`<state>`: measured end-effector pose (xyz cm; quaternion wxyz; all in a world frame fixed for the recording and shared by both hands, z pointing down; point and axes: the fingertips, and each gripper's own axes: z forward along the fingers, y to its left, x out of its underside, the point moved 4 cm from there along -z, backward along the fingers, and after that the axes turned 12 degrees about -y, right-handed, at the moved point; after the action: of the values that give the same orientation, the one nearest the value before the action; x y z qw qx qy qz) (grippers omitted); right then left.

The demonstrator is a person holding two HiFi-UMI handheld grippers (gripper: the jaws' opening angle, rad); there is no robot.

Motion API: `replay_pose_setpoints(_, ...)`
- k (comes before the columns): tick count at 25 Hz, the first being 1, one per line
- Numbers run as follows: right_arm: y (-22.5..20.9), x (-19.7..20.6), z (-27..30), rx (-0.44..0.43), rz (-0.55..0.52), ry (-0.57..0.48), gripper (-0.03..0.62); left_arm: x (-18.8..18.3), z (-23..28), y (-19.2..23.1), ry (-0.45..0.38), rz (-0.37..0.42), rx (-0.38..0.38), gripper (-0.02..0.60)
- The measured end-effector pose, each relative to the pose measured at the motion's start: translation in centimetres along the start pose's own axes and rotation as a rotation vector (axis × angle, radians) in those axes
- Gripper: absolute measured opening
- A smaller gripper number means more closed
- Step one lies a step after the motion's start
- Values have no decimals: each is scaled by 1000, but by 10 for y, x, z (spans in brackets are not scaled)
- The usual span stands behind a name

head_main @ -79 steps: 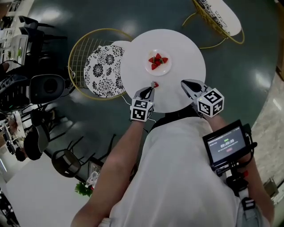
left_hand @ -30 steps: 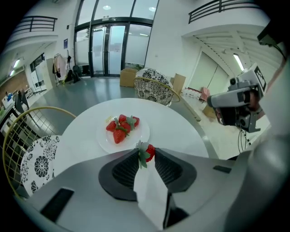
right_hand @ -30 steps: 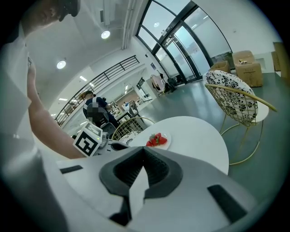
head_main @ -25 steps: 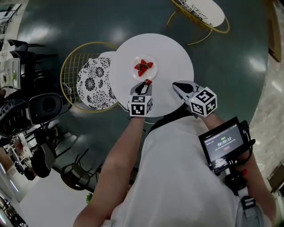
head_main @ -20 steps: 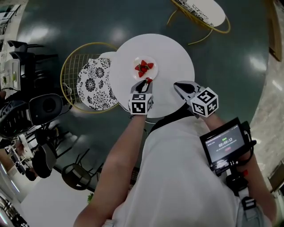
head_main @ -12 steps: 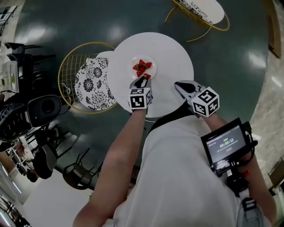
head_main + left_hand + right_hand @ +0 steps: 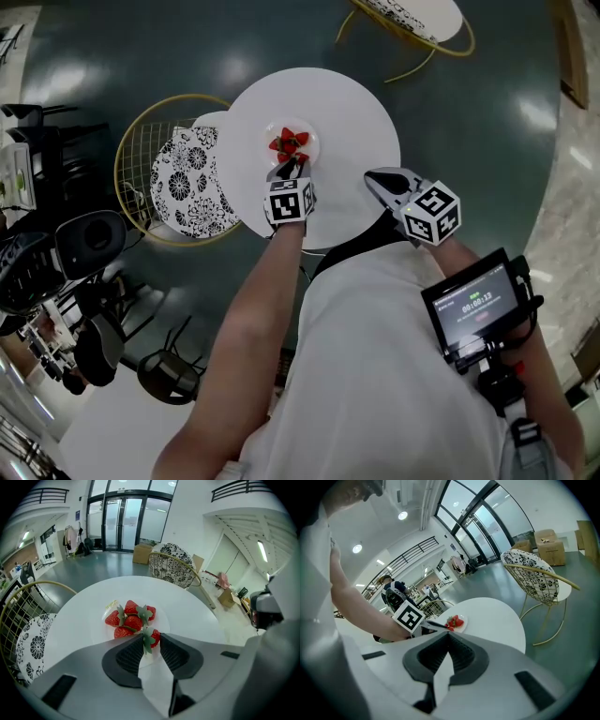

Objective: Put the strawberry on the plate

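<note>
A small white plate (image 7: 314,141) near the middle of the round white table (image 7: 356,112) carries a heap of strawberries (image 7: 287,142). My left gripper (image 7: 291,164) hangs over the plate's near rim, shut on one more strawberry (image 7: 153,638) whose green leaves stick out between the pads. In the left gripper view the heap (image 7: 129,618) lies just beyond that held berry, on the plate (image 7: 100,627). My right gripper (image 7: 373,178) hovers over the table's near right edge, jaws shut and nothing in them (image 7: 449,635). From there the plate (image 7: 462,622) and the left gripper (image 7: 436,626) show ahead.
A gold wire chair with a black-and-white patterned cushion (image 7: 183,169) stands against the table's left side. A second such chair (image 7: 412,14) stands beyond the table. Dark chairs and gear (image 7: 56,244) crowd the floor at the left. A small monitor (image 7: 472,305) sits by my right arm.
The left gripper has carried the strawberry from the table's near edge forward and down to the plate's near rim. The right gripper has stayed where it was.
</note>
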<state>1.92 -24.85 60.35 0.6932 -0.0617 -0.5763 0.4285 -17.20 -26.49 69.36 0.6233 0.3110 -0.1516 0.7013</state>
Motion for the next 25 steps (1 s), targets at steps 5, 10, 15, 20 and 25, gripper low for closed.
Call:
replay_pose_setpoints(5,-4,4,-4,7,5,2,6,0,5,-1,-12,-13,0,106)
replay_pose_setpoints(10,-7,2,-6,13,4,0,6,1,10,0,-11,-21,-9,106)
replay_pose_setpoints(15,-8,1,-14,27,5,-5,6,1,9,-2,-11,-13,-4,106)
replay_pose_setpoints(20,-9,0,-17,27,4,-6,6,-4,6,-4,-17,-7,0,107)
replay_pose_setpoints(25,-6,-5,-14,10,-9,-4,6,-6,-1,-7,-35,-12,3,107)
